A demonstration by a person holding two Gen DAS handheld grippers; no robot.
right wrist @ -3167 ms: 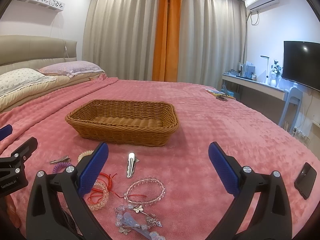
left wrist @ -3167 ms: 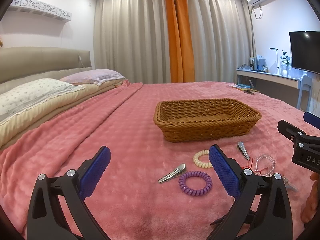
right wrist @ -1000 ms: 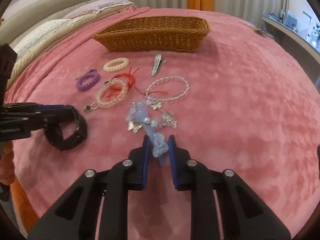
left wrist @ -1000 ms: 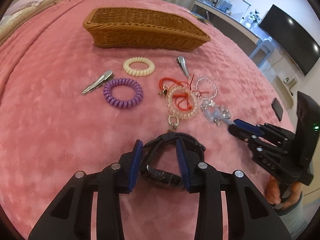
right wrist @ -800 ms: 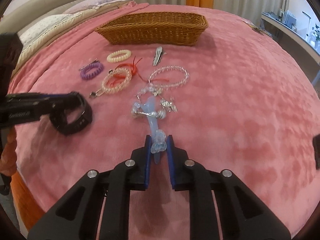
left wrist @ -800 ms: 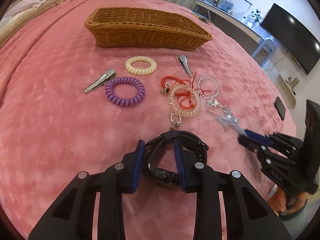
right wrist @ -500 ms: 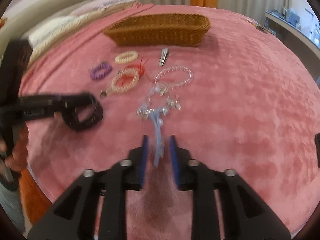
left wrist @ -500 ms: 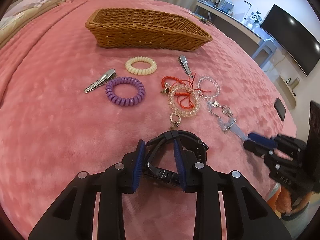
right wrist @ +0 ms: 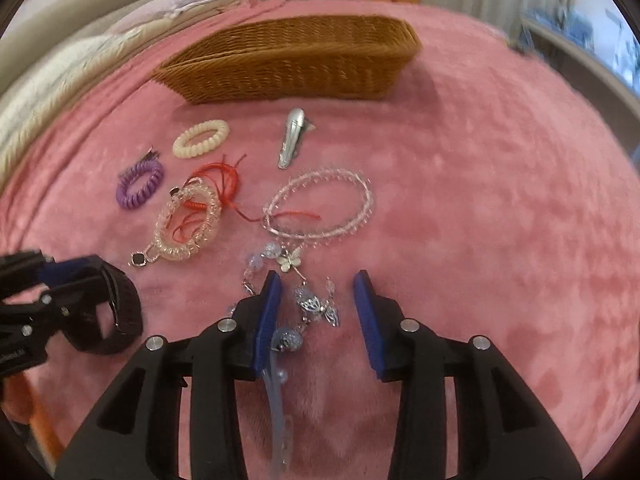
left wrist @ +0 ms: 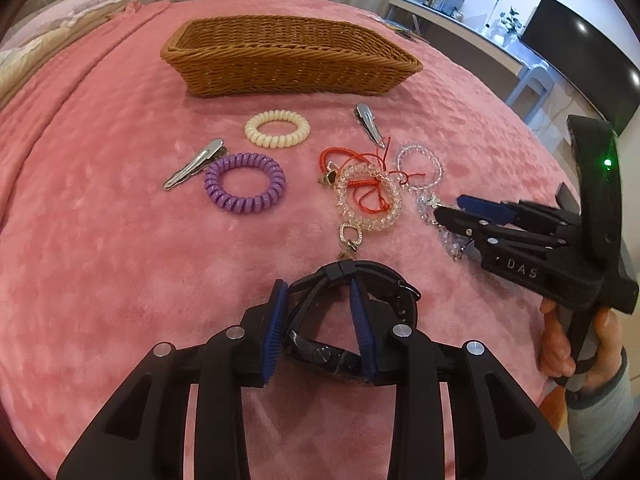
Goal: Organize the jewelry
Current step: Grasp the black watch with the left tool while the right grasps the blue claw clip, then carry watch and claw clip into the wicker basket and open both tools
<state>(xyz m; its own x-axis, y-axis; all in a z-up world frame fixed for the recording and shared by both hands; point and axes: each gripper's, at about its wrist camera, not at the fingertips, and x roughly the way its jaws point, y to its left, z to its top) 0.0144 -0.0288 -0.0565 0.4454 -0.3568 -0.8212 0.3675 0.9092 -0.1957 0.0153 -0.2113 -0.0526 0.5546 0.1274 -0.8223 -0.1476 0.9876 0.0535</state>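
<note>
On the pink bedspread my left gripper [left wrist: 317, 286] is shut on a black watch [left wrist: 384, 280], whose strap is pinched between the blue pads. In the right wrist view the same watch [right wrist: 120, 316] sits at the left edge. My right gripper [right wrist: 318, 278] has its jaws apart and closing. A butterfly charm bracelet [right wrist: 312, 304] lies between them, and neither pad presses on it. A pale blue hair clip [right wrist: 276, 396] lies under the left finger. The wicker basket [left wrist: 288, 68] stands at the far side.
Between the basket and the grippers lie a cream coil hair tie [left wrist: 277, 127], a purple one [left wrist: 244, 183], two silver clips [left wrist: 194, 163] [left wrist: 369, 124], a clear coil bracelet with red cord [left wrist: 370, 196] and a clear bead bracelet [right wrist: 320, 204]. A hand [left wrist: 560, 344] holds the right gripper.
The right gripper dragged the blue clip and charms back toward itself, let go with its jaws spreading, and moved forward over the charms. The left gripper kept still on the watch.
</note>
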